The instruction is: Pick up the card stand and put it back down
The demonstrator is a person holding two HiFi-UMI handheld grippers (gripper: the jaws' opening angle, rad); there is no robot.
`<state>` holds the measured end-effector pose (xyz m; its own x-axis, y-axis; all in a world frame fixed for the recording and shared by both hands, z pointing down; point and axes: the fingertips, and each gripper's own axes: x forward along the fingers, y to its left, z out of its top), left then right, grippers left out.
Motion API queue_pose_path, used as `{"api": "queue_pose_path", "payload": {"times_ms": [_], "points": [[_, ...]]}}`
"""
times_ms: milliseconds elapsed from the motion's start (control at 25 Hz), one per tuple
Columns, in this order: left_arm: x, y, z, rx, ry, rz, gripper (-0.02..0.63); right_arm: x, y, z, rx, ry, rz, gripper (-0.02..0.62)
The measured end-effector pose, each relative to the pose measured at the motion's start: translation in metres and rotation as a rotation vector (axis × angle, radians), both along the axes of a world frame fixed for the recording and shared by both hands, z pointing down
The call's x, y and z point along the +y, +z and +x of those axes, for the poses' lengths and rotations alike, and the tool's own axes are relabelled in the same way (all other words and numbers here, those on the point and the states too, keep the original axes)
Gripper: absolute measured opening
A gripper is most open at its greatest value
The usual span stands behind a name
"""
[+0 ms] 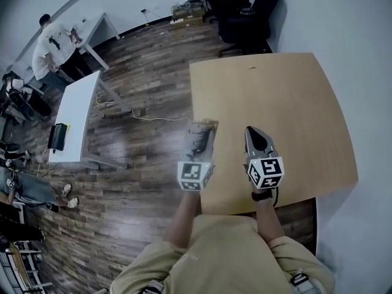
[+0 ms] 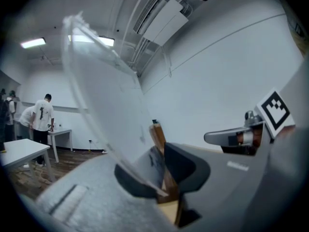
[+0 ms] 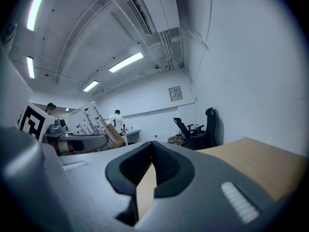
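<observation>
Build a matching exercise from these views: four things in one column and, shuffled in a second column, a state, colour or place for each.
Things:
1. left gripper
2. right gripper
3. table
4. office chair

Descriptions:
A. black, beyond the table's far edge
B. jaws together, nothing between them
C. light wood top
D. shut on the card stand

Pairs: 1-D, 2-B, 3-C, 4-A

Left tool (image 1: 197,143) grips card stand (image 1: 203,129), seemingly clear of table (image 1: 288,97) edge; right tool (image 1: 253,133) alongside, jaws together.
</observation>
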<state>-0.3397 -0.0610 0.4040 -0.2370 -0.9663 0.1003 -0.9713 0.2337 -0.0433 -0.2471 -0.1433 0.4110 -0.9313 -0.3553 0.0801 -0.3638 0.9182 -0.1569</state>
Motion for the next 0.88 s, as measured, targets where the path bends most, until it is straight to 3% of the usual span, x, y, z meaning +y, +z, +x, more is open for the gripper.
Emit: {"api": "queue_pose_path", "payload": {"times_ms": [240, 440, 680, 880], "points": [[0.030, -0.002, 0.015, 0.017, -0.017, 0.010, 0.048, 0.030, -0.003, 0.004, -0.004, -0.061, -0.005, 0.005], [0.035, 0.010, 0.022, 0.025, 0.042, 0.001, 0.048, 0.044, -0.002, 0.010, -0.011, -0.045, 0.025, 0.005], [0.046, 0.002, 0.059, 0.054, 0.205, 0.038, 0.048, 0.050, -0.032, 0.071, -0.076, 0.207, 0.097, 0.005], [0.080, 0.014, 0.080, 0.056, 0.329, 0.015, 0.048, 0.099, -0.021, 0.094, -0.022, 0.331, 0.083, 0.005]]}}
